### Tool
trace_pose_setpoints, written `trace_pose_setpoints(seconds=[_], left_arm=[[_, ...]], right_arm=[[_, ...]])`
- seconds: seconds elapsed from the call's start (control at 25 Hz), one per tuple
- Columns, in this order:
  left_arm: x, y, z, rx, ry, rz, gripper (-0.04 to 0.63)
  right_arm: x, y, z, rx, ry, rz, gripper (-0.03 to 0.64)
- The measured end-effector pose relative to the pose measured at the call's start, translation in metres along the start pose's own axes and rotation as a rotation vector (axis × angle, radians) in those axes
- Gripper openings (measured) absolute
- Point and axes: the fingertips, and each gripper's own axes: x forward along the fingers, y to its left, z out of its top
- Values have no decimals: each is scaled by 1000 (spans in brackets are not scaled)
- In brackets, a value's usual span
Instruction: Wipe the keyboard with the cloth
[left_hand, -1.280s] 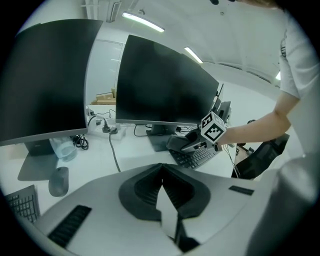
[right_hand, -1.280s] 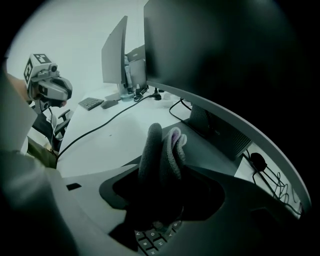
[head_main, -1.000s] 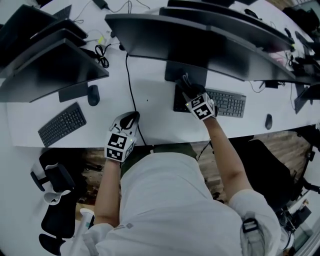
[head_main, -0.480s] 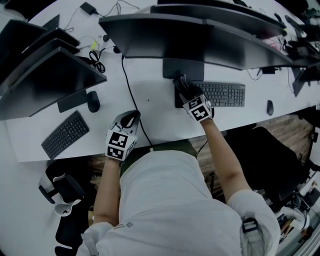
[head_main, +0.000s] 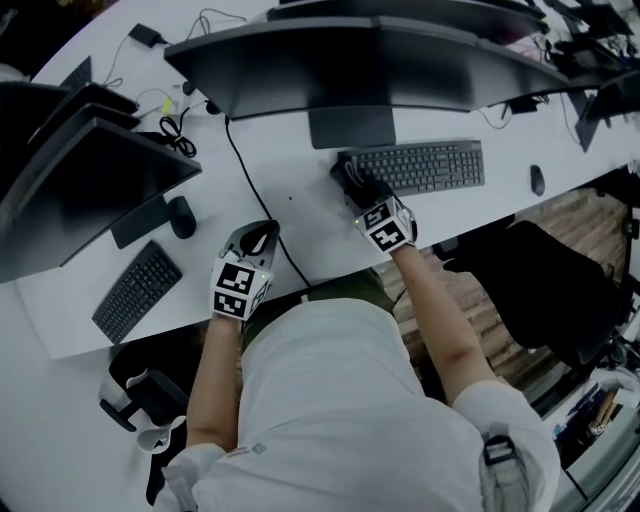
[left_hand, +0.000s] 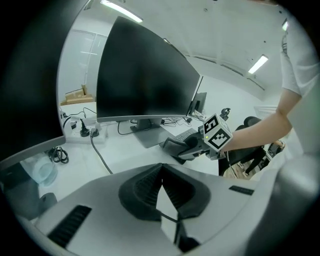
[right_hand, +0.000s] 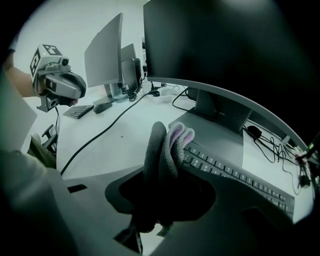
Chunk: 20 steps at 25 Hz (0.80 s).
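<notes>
Fingers of right gripper clamped on folded cloth at left end of keyboard; left gripper has its 2 fingers together, empty, near desk edge.

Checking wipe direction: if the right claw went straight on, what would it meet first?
Probably the keyboard at its left end, just ahead of the cloth it grips. The monitor stand lies beyond. Depth is uncertain.

1. The head view was dim and bluish; the white desk lay evenly lit, with soft shadows.
2. 2 ceiling strip lights glared in the left gripper view.
3. Both gripper views bent strongly and went black at the rims; the cloth looked sharp.
</notes>
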Motion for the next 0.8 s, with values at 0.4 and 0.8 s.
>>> trace_pose_setpoints(seconds=[0.4,0.8], left_arm=[[11,-14,-6,59,34,-78,-2],[19,-34,-9,96,54,-115,-2]], right_arm=[[-8,24,-30,54,7,-13,137],[-28,13,-53,110,11,-63,137]])
